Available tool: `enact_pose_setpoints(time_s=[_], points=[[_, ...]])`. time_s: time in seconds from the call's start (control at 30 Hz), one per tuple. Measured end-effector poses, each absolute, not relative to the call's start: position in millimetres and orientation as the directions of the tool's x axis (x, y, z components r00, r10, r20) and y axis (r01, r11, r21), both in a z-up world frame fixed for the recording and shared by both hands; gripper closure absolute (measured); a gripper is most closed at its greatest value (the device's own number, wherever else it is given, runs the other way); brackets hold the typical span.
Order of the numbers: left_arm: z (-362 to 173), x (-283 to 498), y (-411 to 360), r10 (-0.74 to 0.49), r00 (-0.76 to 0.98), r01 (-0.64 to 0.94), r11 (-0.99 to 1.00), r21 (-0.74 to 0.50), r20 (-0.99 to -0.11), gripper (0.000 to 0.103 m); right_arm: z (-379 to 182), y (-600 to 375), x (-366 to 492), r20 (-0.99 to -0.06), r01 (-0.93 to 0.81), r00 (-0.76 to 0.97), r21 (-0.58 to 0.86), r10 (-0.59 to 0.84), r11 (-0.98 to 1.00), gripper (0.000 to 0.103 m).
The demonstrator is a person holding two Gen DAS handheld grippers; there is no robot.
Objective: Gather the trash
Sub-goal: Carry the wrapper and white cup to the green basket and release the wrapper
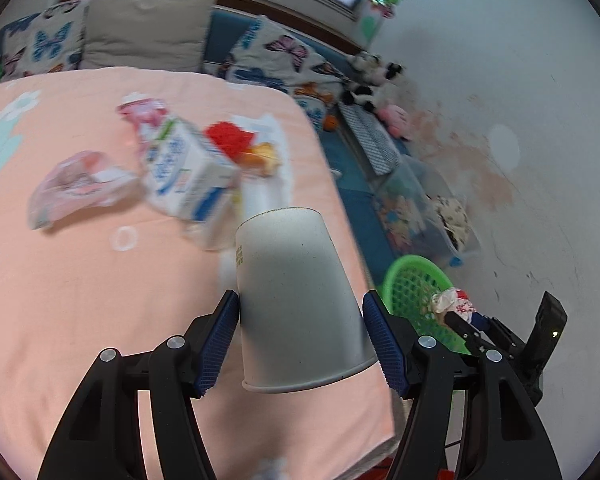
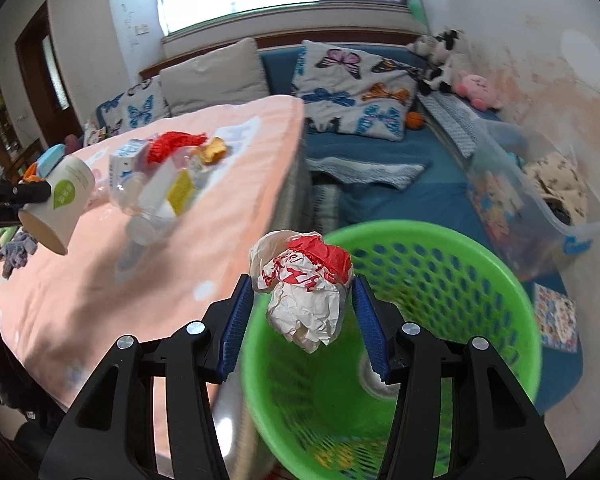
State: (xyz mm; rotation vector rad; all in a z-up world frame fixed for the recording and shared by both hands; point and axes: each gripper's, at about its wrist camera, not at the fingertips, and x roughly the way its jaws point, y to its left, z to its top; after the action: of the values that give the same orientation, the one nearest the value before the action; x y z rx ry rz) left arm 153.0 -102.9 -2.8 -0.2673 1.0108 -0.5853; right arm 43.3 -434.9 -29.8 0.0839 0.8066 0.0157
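My left gripper (image 1: 300,332) is shut on a white paper cup (image 1: 296,300), held upside down above the pink bedspread (image 1: 80,300). The cup also shows in the right wrist view (image 2: 60,204) at far left. My right gripper (image 2: 304,316) is shut on a crumpled red-and-white paper wrapper (image 2: 304,288) and holds it above the green mesh basket (image 2: 480,280). The basket (image 1: 416,284) and the wrapper (image 1: 450,300) also show in the left wrist view. More trash lies on the bed: a milk carton (image 1: 184,168), a pink plastic bag (image 1: 76,188), a red wrapper (image 1: 228,138).
A clear plastic storage bin (image 2: 540,184) stands beyond the basket by the wall. Butterfly pillows (image 2: 352,88) and plush toys (image 2: 444,60) lie at the back. The bed's edge (image 2: 288,184) runs beside the basket. Something white lies inside the basket (image 2: 372,376).
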Motion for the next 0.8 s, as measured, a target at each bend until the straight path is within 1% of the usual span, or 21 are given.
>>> enact_pose_setpoints(time_s=[0.3,0.47,0.57,0.6,0.73,0.8], points=[[-0.4,149.1,-181.0,-0.601,0.327,0.439,0.780,-0.446,-0.729,0.041,-42.7,-478.2,12.5,-0.743,0.124,0.669,0.067,-0.034,0.990,0.049],[-1.4,149.8,-220.4,-0.610,0.292,0.486,0.758,-0.435,-0.737,0.041,-52.3,-495.0,-1.7,-0.756,0.163,0.652,0.068,-0.056,0.984,0.049],[-6.0,146.4,-248.1,-0.610,0.269,0.520,0.743,-0.420,-0.745,0.041,-58.0,-502.9,-10.2,-0.763,0.184,0.643,0.081,-0.058,0.980,0.047],[-8.6,145.5,-256.5,-0.609,0.257,0.527,0.739,-0.419,-0.750,0.041,-60.3,-505.2,-13.7,-0.766,0.190,0.641,0.087,-0.057,0.978,0.045],[-19.6,141.7,-283.3,-0.600,0.222,0.552,0.727,-0.408,-0.769,0.041,-62.9,-512.0,-25.7,-0.764,0.208,0.642,0.099,-0.059,0.973,0.032],[-25.5,140.6,-296.7,-0.597,0.202,0.564,0.719,-0.406,-0.777,0.041,-63.0,-514.5,-30.4,-0.765,0.217,0.641,0.097,-0.067,0.971,0.031]])
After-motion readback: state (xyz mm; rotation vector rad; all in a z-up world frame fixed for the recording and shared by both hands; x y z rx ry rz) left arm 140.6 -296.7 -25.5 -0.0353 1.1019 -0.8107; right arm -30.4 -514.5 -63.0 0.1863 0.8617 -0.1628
